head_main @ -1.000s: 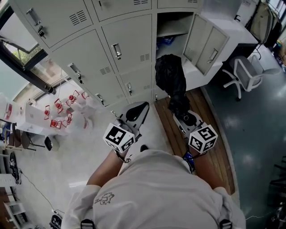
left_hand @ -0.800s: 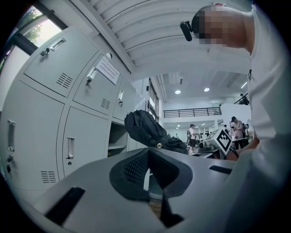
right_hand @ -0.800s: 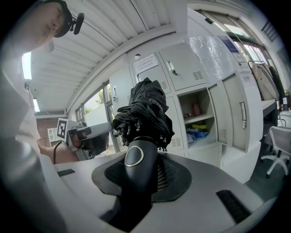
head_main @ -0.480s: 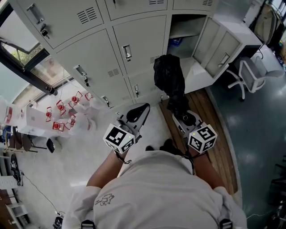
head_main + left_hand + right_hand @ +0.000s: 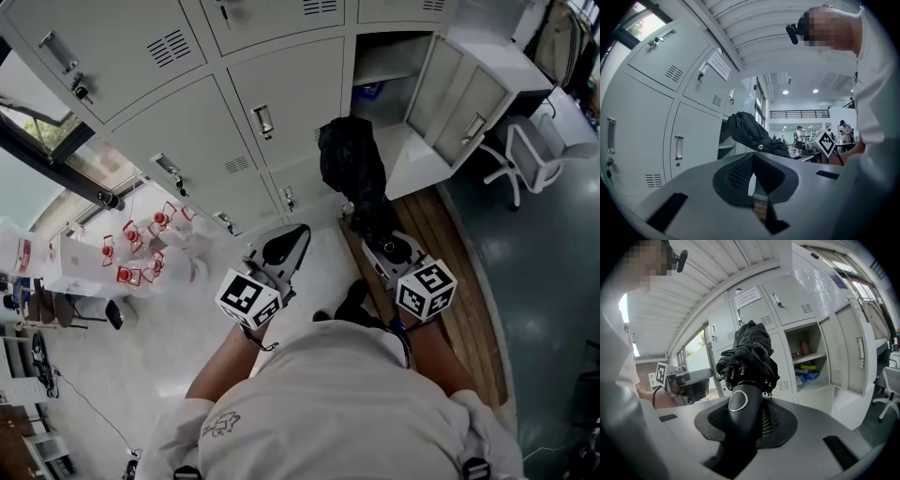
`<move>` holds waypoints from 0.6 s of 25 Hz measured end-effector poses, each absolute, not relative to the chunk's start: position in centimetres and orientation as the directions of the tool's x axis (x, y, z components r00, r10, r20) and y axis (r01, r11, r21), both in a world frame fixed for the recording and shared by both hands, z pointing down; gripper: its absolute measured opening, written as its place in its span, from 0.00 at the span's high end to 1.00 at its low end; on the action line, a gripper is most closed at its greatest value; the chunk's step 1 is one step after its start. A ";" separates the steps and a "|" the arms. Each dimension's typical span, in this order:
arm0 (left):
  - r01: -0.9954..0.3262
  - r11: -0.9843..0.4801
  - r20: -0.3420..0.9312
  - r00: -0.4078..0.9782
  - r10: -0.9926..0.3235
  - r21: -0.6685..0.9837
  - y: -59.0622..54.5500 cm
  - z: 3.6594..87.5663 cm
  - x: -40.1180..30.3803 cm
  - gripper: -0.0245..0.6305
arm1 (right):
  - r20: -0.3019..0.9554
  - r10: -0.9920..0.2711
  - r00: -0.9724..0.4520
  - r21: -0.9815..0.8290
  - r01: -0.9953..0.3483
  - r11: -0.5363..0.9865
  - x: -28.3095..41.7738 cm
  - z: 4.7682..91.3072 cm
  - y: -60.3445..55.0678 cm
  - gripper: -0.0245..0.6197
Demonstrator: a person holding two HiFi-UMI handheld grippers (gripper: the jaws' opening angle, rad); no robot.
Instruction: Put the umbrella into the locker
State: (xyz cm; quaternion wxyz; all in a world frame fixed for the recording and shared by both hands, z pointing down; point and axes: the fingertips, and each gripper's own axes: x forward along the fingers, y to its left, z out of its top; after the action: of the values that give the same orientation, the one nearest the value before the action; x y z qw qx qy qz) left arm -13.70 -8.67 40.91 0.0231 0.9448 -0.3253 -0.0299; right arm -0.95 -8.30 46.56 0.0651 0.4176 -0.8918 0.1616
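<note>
A folded black umbrella (image 5: pixel 352 164) sticks up and forward from my right gripper (image 5: pixel 380 234), which is shut on its black handle (image 5: pixel 743 411). The bunched canopy (image 5: pixel 750 352) points toward the grey lockers, just left of the open locker (image 5: pixel 384 70) whose door (image 5: pixel 459 98) swings out to the right. In the left gripper view the umbrella (image 5: pixel 747 131) shows ahead and to the right. My left gripper (image 5: pixel 286 246) hovers beside it on the left, jaws together with nothing in them, facing closed locker doors (image 5: pixel 686 145).
The open locker's shelf (image 5: pixel 808 357) carries a red bottle, and blue packets (image 5: pixel 808 373) lie below it. A white office chair (image 5: pixel 530 150) stands at the right. A wooden strip (image 5: pixel 450 272) runs along the floor. People (image 5: pixel 799 138) stand far off in the hall.
Both grippers and the umbrella have come closer to the lockers, and the person's foot has stepped forward. The grip on the handle is unchanged.
</note>
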 end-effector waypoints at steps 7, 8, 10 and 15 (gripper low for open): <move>-0.602 -0.795 -0.023 0.796 -0.605 0.073 -11.7 41.5 -11.6 0.95 | 0.266 -0.730 -0.630 -0.243 -0.777 0.581 1.4 47.2 -11.2 0.73; -0.601 -0.796 -0.021 0.797 -0.603 0.073 -12.2 41.6 -11.1 0.95 | 0.267 -0.732 -0.627 -0.245 -0.779 0.577 2.0 47.3 -11.7 0.73; -0.600 -0.797 -0.019 0.798 -0.602 0.073 -13.6 41.6 -9.9 0.95 | 0.265 -0.739 -0.619 -0.252 -0.784 0.567 3.3 47.5 -12.9 0.73; -0.587 -0.808 -0.013 0.809 -0.588 0.054 -17.2 41.3 -6.7 0.95 | 0.262 -0.761 -0.594 -0.269 -0.802 0.534 7.6 47.5 -16.7 0.73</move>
State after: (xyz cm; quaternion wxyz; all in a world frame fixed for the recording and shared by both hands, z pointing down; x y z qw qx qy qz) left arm -6.71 -17.15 41.25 0.0239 0.9506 -0.3091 -0.0144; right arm 7.65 -16.67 47.48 0.0563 0.4470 -0.8739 0.1826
